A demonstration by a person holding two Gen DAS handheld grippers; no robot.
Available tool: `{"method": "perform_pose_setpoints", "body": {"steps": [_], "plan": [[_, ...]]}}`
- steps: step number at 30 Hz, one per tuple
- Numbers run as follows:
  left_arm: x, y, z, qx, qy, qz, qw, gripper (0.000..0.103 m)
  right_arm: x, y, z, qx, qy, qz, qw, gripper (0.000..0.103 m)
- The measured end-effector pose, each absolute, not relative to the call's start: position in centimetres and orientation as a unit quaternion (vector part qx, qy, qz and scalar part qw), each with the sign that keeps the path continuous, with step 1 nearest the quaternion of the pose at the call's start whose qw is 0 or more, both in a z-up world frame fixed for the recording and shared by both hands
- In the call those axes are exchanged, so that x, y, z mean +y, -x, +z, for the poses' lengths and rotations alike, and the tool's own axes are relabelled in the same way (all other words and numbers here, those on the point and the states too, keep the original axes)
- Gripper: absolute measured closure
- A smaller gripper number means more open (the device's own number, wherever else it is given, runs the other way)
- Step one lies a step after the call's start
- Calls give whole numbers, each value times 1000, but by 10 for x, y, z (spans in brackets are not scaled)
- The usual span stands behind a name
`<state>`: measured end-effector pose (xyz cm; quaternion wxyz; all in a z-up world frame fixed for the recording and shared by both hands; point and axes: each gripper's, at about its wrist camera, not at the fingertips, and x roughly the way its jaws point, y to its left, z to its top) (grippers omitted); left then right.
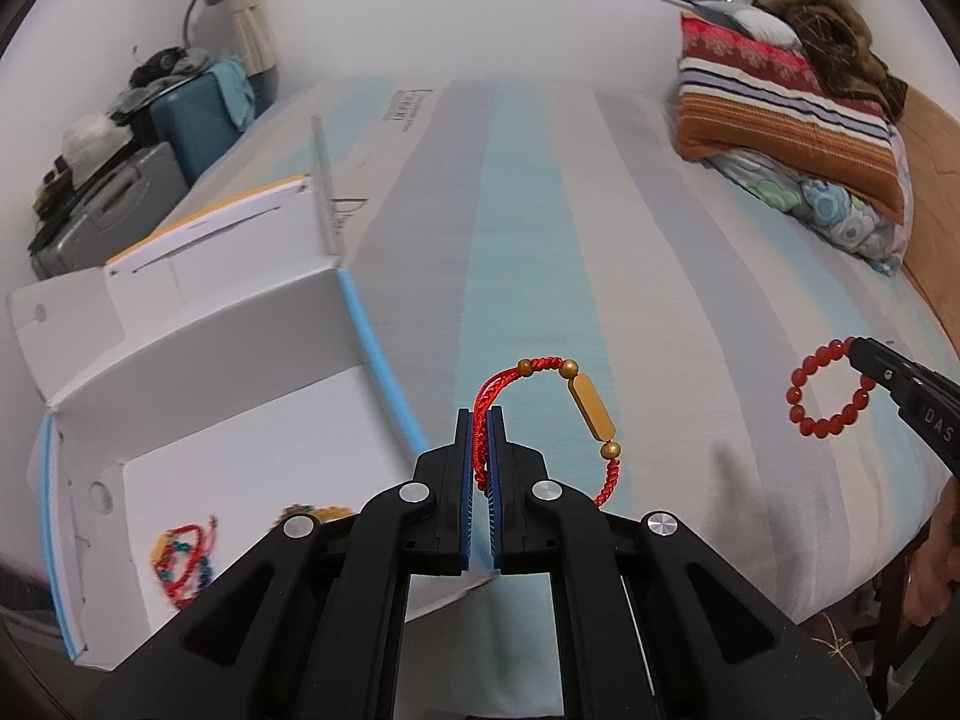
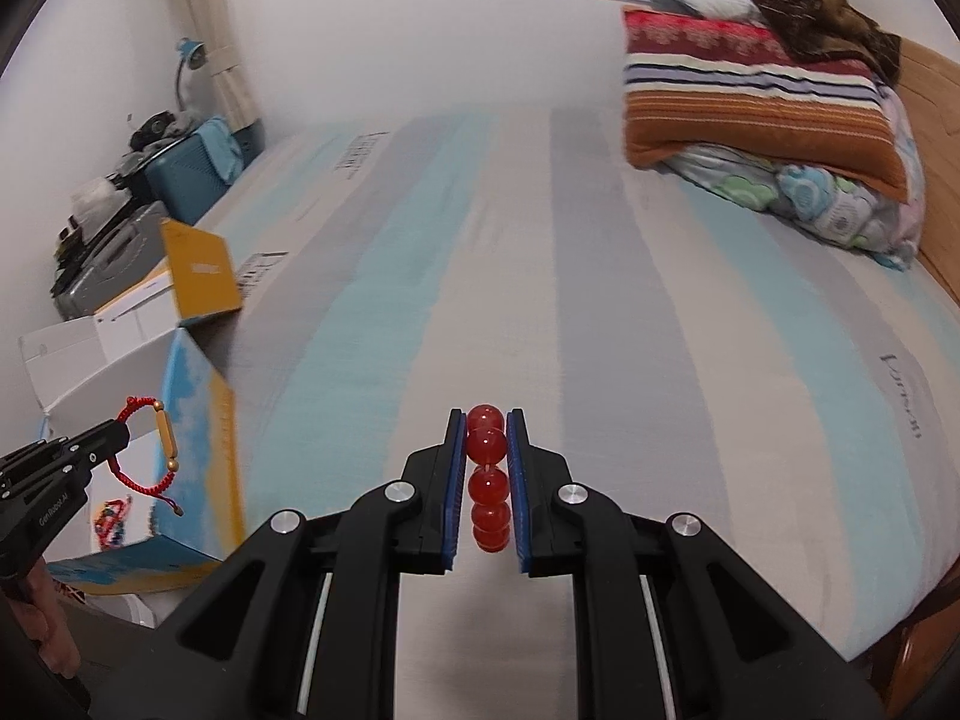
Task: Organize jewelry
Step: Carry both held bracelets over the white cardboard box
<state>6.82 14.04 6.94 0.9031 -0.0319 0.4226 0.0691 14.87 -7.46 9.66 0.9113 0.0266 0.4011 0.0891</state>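
Observation:
My left gripper (image 1: 480,420) is shut on a red cord bracelet (image 1: 591,405) with gold beads and a gold tube, held above the bed beside the open white box (image 1: 198,420). The bracelet also shows in the right wrist view (image 2: 162,426), at the left gripper (image 2: 117,435). My right gripper (image 2: 486,420) is shut on a red bead bracelet (image 2: 487,480), held above the striped mattress. The bead bracelet also shows in the left wrist view (image 1: 831,387), hanging from the right gripper (image 1: 858,354). Several colourful bracelets (image 1: 183,558) lie inside the box.
The striped mattress (image 2: 540,240) stretches ahead. Folded blankets and pillows (image 2: 762,120) are stacked at the far right by a wooden headboard. A yellow box (image 2: 201,276) lies at the bed's left edge. Suitcases and clutter (image 1: 120,180) stand by the wall on the left.

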Motion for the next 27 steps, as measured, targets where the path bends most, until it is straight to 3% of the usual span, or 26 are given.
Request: {"method": "perform_pose_setpoints", "body": {"steps": [16, 27], "plan": [[242, -18, 93, 412, 53, 139, 899, 99, 68, -139, 122, 382, 14, 184, 906, 90], [300, 16, 81, 425, 78, 181, 884, 99, 166, -119, 126, 382, 74, 264, 883, 90]]}}
